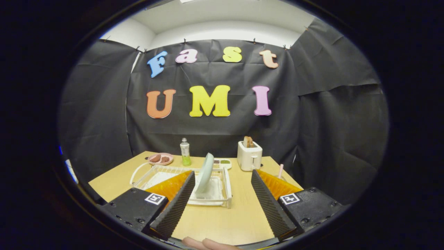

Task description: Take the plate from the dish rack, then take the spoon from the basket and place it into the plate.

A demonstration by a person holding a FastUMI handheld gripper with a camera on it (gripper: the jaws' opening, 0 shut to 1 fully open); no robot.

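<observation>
A pale green plate (204, 172) stands on edge in a white wire dish rack (227, 192) on the wooden table (222, 218). My gripper (222, 177) is open, fingers spread wide with nothing between them. The plate is just ahead of the left finger (177, 205) and slightly inside it. A thin pink handle (280, 171) rises beyond the right finger (269, 205); what it belongs to is hidden behind that finger.
At the table's back stand a white toaster (249, 155) with bread, a green bottle (185, 152), a pink dish (160, 159) of food and a small white tray (222, 162). A person's fingers (204, 243) show below the gripper.
</observation>
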